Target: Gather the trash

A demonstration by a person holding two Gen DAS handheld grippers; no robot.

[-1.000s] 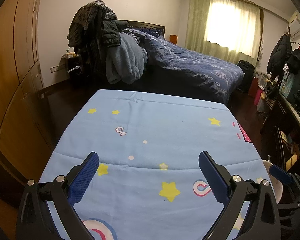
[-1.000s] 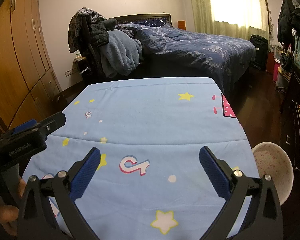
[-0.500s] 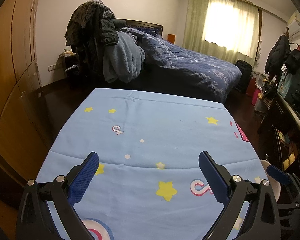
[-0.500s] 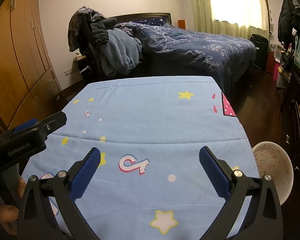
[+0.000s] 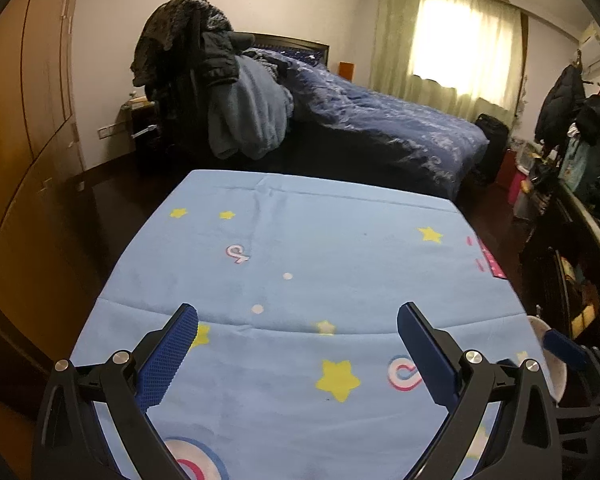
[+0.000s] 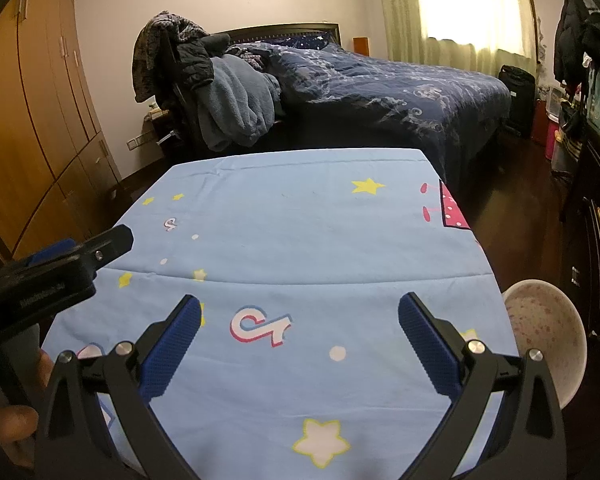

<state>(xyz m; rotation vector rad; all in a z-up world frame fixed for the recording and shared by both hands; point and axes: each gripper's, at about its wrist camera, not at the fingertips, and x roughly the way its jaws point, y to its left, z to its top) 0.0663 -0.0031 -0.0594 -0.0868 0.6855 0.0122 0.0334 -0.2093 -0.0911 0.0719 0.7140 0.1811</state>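
Both grippers hang over the worktop (image 6: 300,208), which is covered in a light blue cloth (image 5: 320,248) with yellow stars. Left gripper (image 5: 298,334) has its jaws spread wide, nothing between them; right gripper (image 6: 300,330) is the same, wide apart and holding nothing. No trash shows anywhere on the cloth in either view, so where the task's thing is cannot be told from here. The likely drop spot is the white speckled bin (image 6: 540,328) at lower right of the right wrist view, just beside the worktop edge; its rim also peeks in at lower right of the left wrist view. My read: this is the search stage, so sweep the views across the floor and worktop edges, keep the jaws wide until something is lined up between the pads, and keep the two grippers apart. Writing: the cloth has music-note logos (image 6: 260,324) resembling a video app's mark, no words. The left gripper's body at left of the right wrist view carries small lettering, too blurred to read. A hand (image 6: 8,424) shows at lower left.
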